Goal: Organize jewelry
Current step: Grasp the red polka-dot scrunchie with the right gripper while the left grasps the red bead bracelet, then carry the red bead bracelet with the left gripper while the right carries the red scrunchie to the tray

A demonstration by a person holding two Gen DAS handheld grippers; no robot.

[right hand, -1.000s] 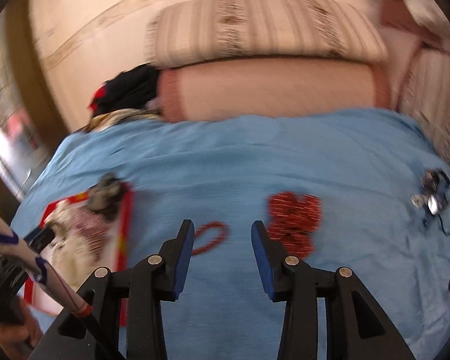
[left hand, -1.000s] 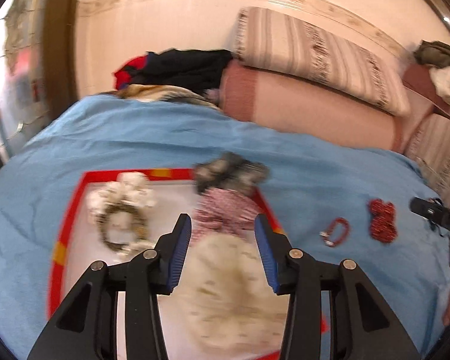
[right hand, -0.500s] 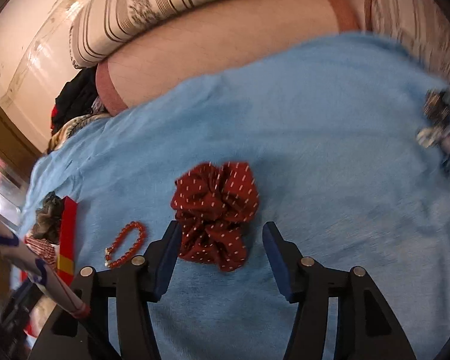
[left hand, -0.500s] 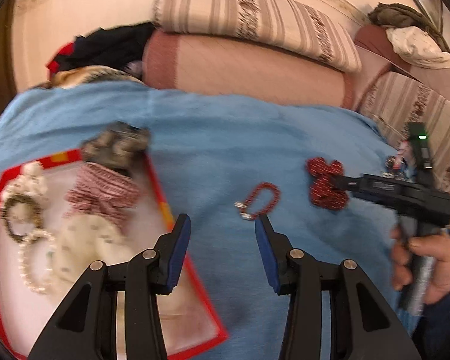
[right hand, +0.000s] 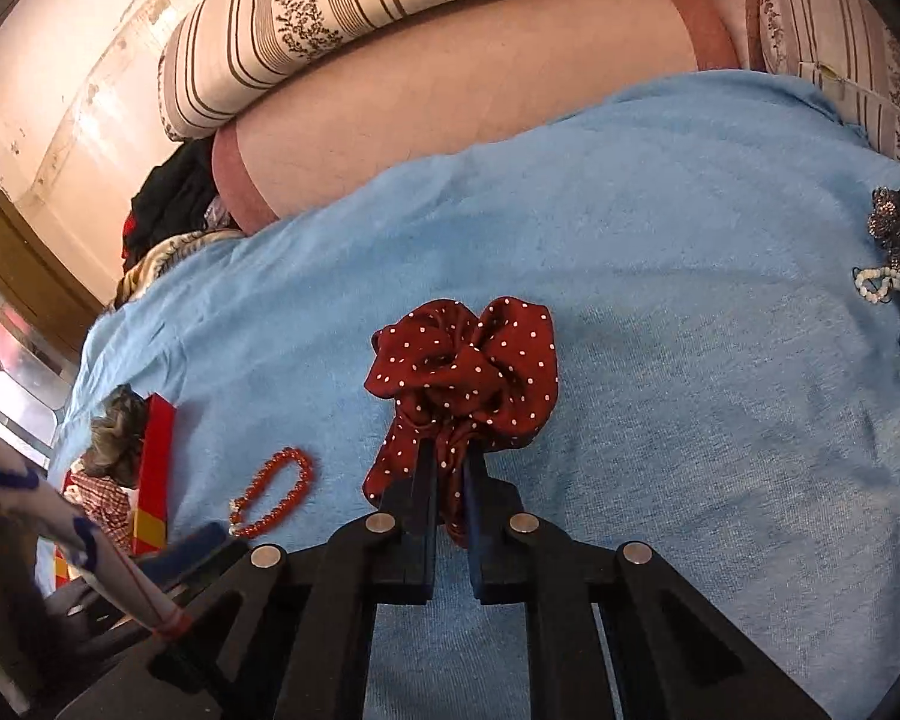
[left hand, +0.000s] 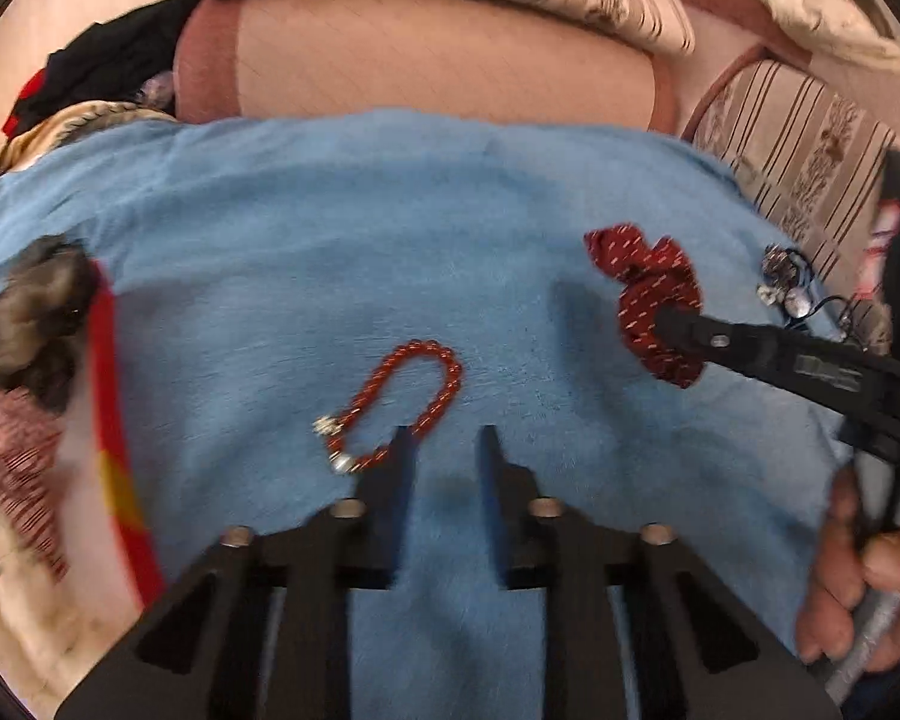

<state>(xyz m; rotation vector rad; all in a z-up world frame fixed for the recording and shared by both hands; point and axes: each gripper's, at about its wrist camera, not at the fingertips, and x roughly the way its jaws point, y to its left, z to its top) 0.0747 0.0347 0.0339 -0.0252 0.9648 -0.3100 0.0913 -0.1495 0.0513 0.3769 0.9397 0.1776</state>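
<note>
Partly hidden behind the right gripper (right hand: 448, 468), whose jaws pinch it, the red polka-dot scrunchie (right hand: 480, 369) bunches softly mid-bed on the fuzzy blue blanket (right hand: 660, 360). Left gripper (left hand: 441, 450) (blurred) hovers with jaws narrowly parted, empty, beside the red bead bracelet (left hand: 396, 402). 1 red-rimmed tray (left hand: 105, 390) is cut off at the bed's left edge.

Right gripper (right hand: 449, 468) now clamped on red scrunchie (right hand: 468, 372); left gripper (left hand: 444, 450) narrowed beside bracelet (left hand: 396, 402).

bare blue blanket (left hand: 342, 228) ahead, red-rimmed tray (left hand: 105, 372) (left) blocking
</note>
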